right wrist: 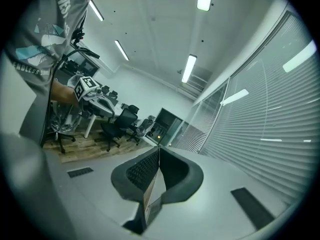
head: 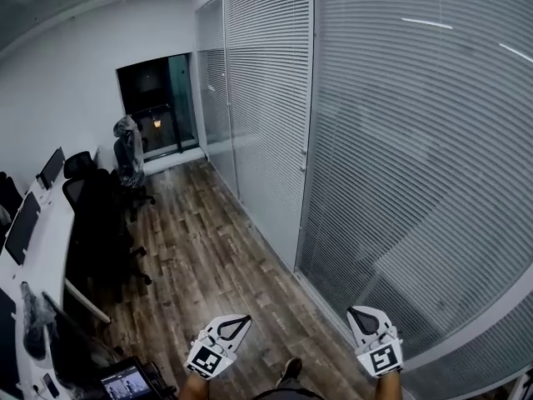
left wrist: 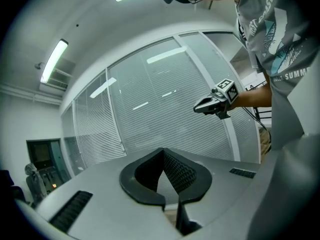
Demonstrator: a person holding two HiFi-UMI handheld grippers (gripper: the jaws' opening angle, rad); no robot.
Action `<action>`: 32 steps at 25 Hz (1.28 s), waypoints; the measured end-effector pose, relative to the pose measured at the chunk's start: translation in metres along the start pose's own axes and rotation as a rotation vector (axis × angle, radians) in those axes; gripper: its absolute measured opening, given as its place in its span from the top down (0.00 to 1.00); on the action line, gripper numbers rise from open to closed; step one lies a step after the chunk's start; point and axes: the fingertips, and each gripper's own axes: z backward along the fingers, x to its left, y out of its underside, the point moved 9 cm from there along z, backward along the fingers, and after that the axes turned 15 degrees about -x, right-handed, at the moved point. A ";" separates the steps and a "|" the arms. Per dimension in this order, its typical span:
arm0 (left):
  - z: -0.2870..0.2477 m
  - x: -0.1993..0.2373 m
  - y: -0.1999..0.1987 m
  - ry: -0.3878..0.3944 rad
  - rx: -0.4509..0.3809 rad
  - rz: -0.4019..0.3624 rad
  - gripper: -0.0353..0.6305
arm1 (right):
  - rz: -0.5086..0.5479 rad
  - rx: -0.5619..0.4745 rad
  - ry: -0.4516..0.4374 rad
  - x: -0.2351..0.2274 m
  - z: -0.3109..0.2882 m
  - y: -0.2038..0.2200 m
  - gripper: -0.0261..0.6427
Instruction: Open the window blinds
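White window blinds (head: 416, 140) with their slats closed cover the glass wall along the right, panel after panel. In the head view both grippers show low in the picture, apart from the blinds. My left gripper (head: 246, 317) is shut and holds nothing. My right gripper (head: 351, 311) is also shut and empty, the nearer of the two to the blinds. The left gripper view looks past its closed jaws (left wrist: 163, 150) at the blinds (left wrist: 165, 114), with the right gripper (left wrist: 200, 107) in the air before them. In the right gripper view the closed jaws (right wrist: 159, 148) point along the room, blinds (right wrist: 280, 129) at the right.
A wood floor (head: 208, 248) runs beside the blinds toward a dark doorway (head: 158, 102). Black office chairs (head: 100, 215) and a long white desk (head: 54, 240) with monitors (head: 50, 169) line the left. A small screen device (head: 125, 383) sits at the bottom left. My shoe (head: 290, 369) shows below.
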 end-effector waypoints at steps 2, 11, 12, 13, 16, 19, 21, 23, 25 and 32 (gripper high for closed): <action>-0.019 0.032 0.021 -0.020 0.015 -0.008 0.95 | 0.008 -0.013 -0.012 -0.017 -0.041 0.026 0.96; -0.158 0.139 0.087 -0.010 0.054 -0.048 0.95 | -0.037 -0.081 -0.073 -0.116 -0.183 0.133 0.96; -0.172 0.147 0.094 -0.010 0.050 -0.054 0.95 | -0.038 -0.082 -0.080 -0.127 -0.195 0.146 0.96; -0.185 0.154 0.102 -0.004 0.054 -0.059 0.95 | -0.034 -0.077 -0.085 -0.137 -0.207 0.157 0.96; -0.209 0.172 0.125 0.032 0.078 -0.047 0.95 | -0.038 -0.089 -0.088 -0.153 -0.239 0.174 0.96; -0.227 0.195 0.148 0.043 0.068 -0.049 0.95 | -0.044 -0.082 -0.087 -0.162 -0.266 0.192 0.96; -0.246 0.214 0.166 0.045 0.042 -0.033 0.95 | -0.028 -0.059 -0.084 -0.172 -0.286 0.208 0.96; -0.267 0.234 0.177 0.068 0.032 -0.029 0.95 | -0.029 -0.052 -0.073 -0.186 -0.304 0.217 0.96; -0.285 0.261 0.182 0.097 0.028 -0.031 0.95 | -0.023 -0.040 -0.057 -0.203 -0.324 0.219 0.96; -0.322 0.362 0.248 0.147 -0.049 -0.006 0.95 | 0.017 0.054 0.019 -0.224 -0.414 0.258 0.96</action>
